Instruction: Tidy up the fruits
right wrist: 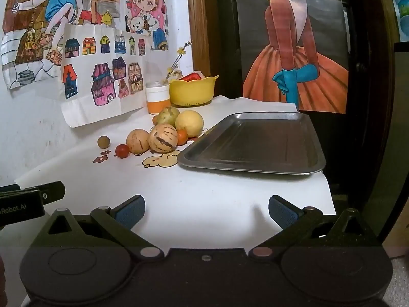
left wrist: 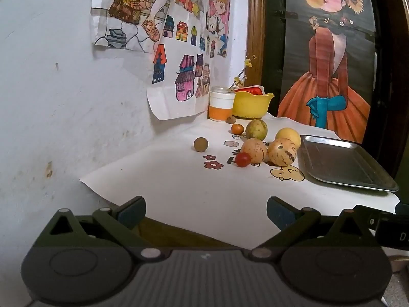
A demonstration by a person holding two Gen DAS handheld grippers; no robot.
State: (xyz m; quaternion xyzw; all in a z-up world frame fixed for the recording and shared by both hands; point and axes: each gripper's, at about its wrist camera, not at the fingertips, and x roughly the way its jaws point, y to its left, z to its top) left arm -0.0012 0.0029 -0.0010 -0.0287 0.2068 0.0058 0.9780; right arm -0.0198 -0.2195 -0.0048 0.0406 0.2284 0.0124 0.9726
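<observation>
The fruits lie in a loose group on the white paper-covered worktop [right wrist: 204,186], near the back corner and to the left of the flat grey metal tray [right wrist: 255,143]. In this group there are two pale round melons with brown stripes [right wrist: 163,138], touching each other, a smooth yellow round fruit [right wrist: 189,123] and a greenish round fruit [right wrist: 168,115] behind them, a small red cherry tomato [right wrist: 122,151] just beside the left melon, a small orange fruit [right wrist: 182,137], and a small brown round fruit [right wrist: 103,142] that sits apart on the left. In the left wrist view another small orange fruit [left wrist: 237,128] and a little brown one [left wrist: 231,120] show further back, near the white and orange cup [left wrist: 221,103] and the yellow plastic bowl [left wrist: 251,104].

The tray is empty, so I judge that the task has not really started: no fruit is sorted yet and all of them remain to be moved. Whether the tray or the bowl is the goal, I cannot tell for sure, but the tray looks prepared for it.

The left gripper [left wrist: 205,211] has its fingers spread wide and holds nothing; the fruits are well ahead of it, slightly to the right. The right gripper [right wrist: 206,211] is also wide apart and empty, at the near edge of the worktop; the fruits are ahead to its left and the tray ahead to its right.
</observation>
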